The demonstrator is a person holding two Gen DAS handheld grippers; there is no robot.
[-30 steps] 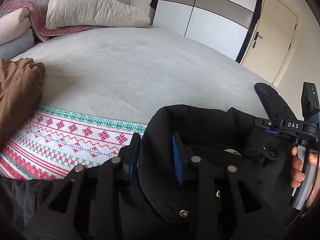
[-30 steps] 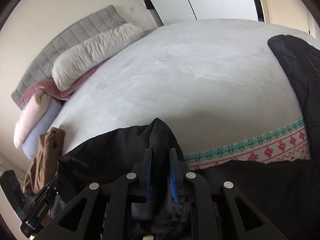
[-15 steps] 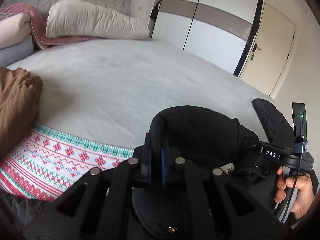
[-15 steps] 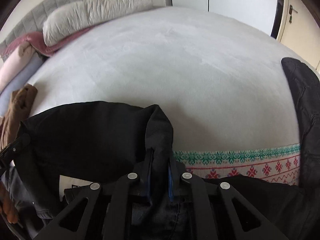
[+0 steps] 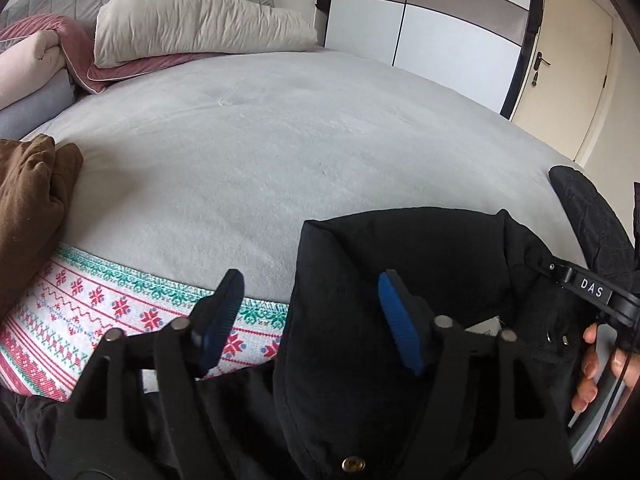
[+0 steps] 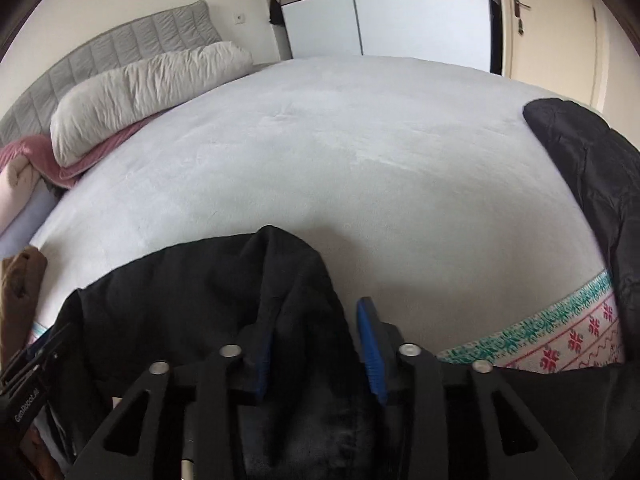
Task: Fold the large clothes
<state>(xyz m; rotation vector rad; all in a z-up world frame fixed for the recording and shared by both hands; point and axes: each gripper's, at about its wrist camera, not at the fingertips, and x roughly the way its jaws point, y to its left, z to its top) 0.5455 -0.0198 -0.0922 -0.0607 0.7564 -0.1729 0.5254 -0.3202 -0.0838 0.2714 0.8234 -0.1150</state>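
Observation:
A black jacket (image 5: 420, 260) lies bunched at the near edge of the grey bed (image 5: 280, 140), partly over a patterned blanket (image 5: 100, 312). My left gripper (image 5: 308, 284) is opening. The jacket's left edge stands between its blue pads (image 5: 396, 320), which do not press on it. In the right wrist view a raised fold of the jacket (image 6: 288, 280) sits between the jaws of my right gripper (image 6: 316, 332), which are also opening. Its right pad is clear of the cloth and the fold hides its left fingertip. A hand (image 5: 592, 368) holds the right gripper at the frame's right edge.
A brown garment (image 5: 28, 200) lies at the left of the bed. Another black garment (image 6: 592, 168) lies at the right edge. Pillows and folded bedding (image 5: 192, 20) are stacked at the headboard. A wardrobe (image 5: 420, 28) and a door (image 5: 568, 60) stand beyond the bed.
Half a second ago both grippers were shut on the jacket's upper edge. Both now stand open with the cloth loose between them, and both have shifted a little over the bed.

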